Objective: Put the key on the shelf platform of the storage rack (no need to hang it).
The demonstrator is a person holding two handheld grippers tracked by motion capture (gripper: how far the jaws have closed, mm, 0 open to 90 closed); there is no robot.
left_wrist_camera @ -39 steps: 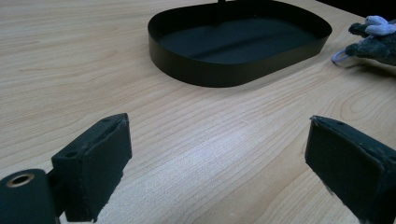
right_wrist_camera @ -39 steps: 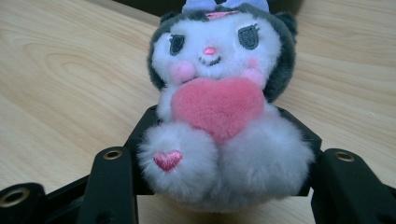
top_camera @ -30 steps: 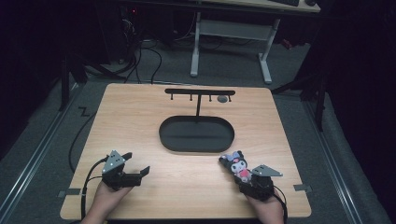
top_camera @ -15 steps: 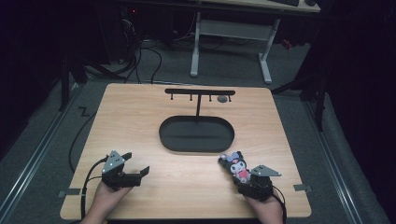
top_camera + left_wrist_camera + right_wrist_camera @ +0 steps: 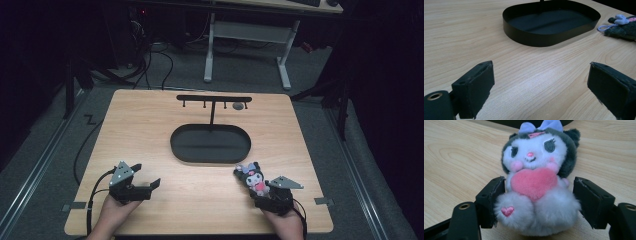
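Changed: right gripper [image 5: 261, 191] jaws have just been opening; plush toy [image 5: 536, 182] between them, apparently released.
Left gripper [image 5: 148, 176]: jaws apart, empty, over bare table [image 5: 150, 125].
Tray [image 5: 210, 157]: black, oval, empty, hook stand [image 5: 214, 99] behind.
Plush toy: on the table, just beside the tray's near-right rim.
Progress: toy set down outside tray; probably hanging it on the stand remains.

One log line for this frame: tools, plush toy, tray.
right tool: jaws just opening, plush toy between, on table | left tool: open, nothing between | tray: empty
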